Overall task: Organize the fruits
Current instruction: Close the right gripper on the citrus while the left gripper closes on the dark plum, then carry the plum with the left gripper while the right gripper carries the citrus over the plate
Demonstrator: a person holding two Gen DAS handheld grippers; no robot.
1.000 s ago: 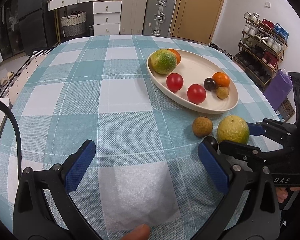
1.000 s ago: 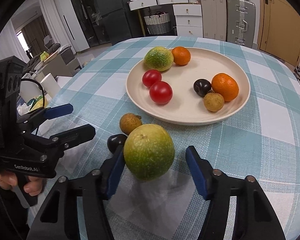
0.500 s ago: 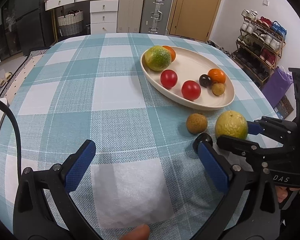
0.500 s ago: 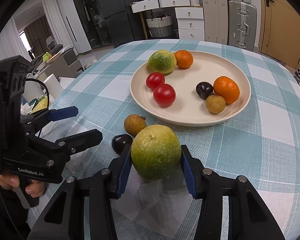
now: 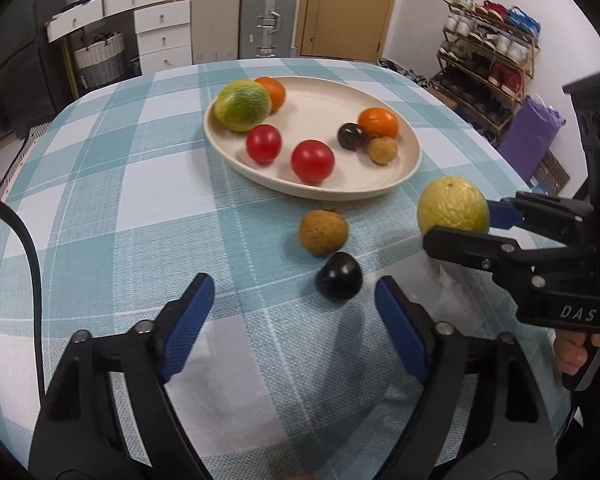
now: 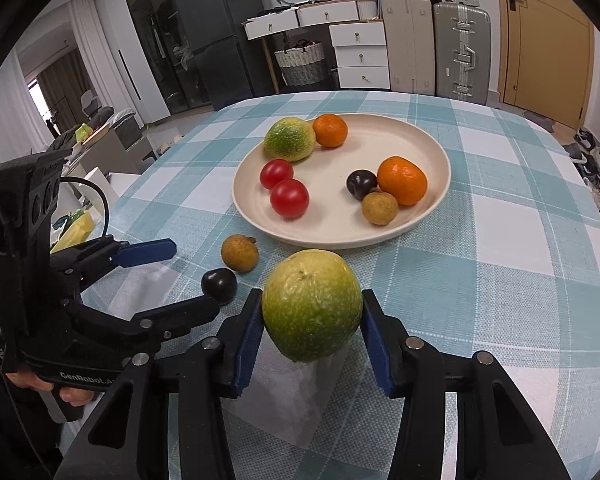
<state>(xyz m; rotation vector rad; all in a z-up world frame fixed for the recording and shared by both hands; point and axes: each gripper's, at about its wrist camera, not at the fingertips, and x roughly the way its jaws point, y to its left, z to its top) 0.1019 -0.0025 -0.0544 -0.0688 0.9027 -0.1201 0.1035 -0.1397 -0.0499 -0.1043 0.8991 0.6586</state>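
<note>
My right gripper (image 6: 311, 300) is shut on a large green-yellow fruit (image 6: 312, 320), held near the front rim of the cream plate (image 6: 440, 160). The same fruit (image 5: 452, 204) shows at the right of the left wrist view. My left gripper (image 5: 290, 292) is closing, with a dark plum (image 5: 339, 276) between its tips, nearer the right finger (image 5: 396, 320) and untouched. A brown longan (image 5: 323, 232) lies just beyond the plum. The plate (image 5: 380, 192) holds another green fruit, two oranges, two red tomatoes, a plum and a longan.
A round table under a teal checked cloth (image 5: 140, 208) carries everything, and its edge curves away close on the right. A black cable (image 5: 28, 240) runs along the left side. Drawers, suitcases and a shoe rack (image 5: 488, 52) stand beyond the table.
The right gripper's jaws closed onto the green-yellow fruit and shifted it a little toward the plate. The left gripper moved right to the dark plum, and its jaws narrowed.
</note>
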